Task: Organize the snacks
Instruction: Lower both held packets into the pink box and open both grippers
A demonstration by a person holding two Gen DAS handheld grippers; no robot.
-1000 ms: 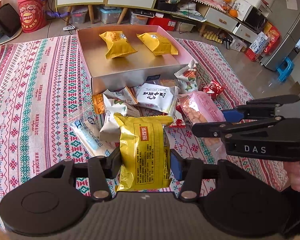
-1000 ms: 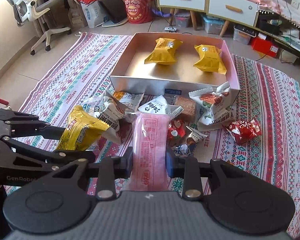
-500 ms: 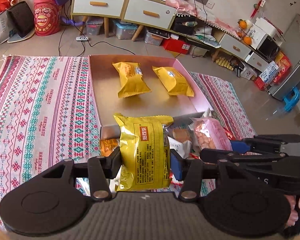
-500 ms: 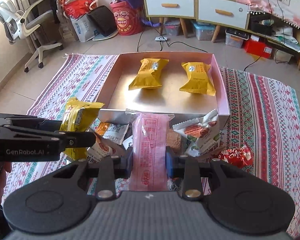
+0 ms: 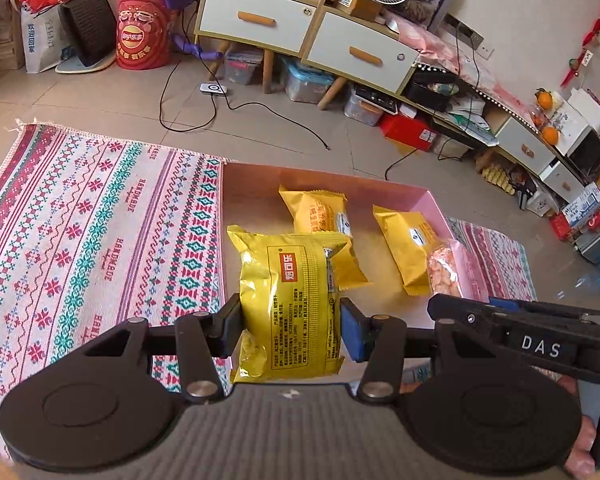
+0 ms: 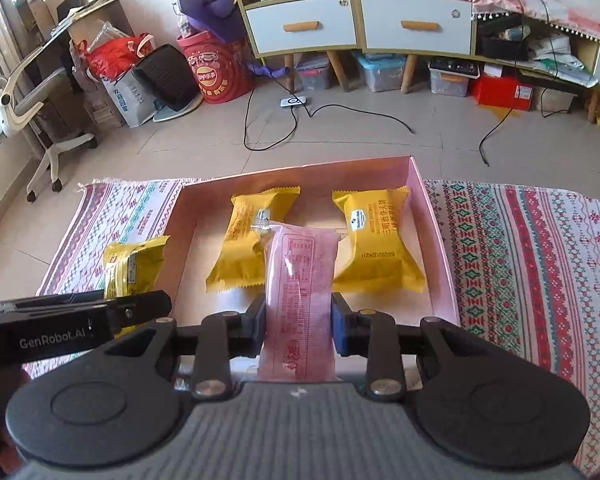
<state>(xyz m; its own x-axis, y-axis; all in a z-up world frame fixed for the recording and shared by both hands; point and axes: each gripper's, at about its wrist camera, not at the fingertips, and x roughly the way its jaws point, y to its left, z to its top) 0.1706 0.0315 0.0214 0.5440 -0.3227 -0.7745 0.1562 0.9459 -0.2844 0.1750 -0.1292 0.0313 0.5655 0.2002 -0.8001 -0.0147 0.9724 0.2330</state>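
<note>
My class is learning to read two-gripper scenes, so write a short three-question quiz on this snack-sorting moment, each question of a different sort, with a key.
1. True or false: the left gripper is shut on a yellow snack packet.
2. Multiple choice: what does the right gripper hold? A) a red candy B) a pink snack packet C) nothing
3. Fill in: the number of yellow packets lying inside the pink box is ___.

Key
1. True: both pads press its sides.
2. B.
3. Two: one on the left, one on the right of the box floor.
</note>
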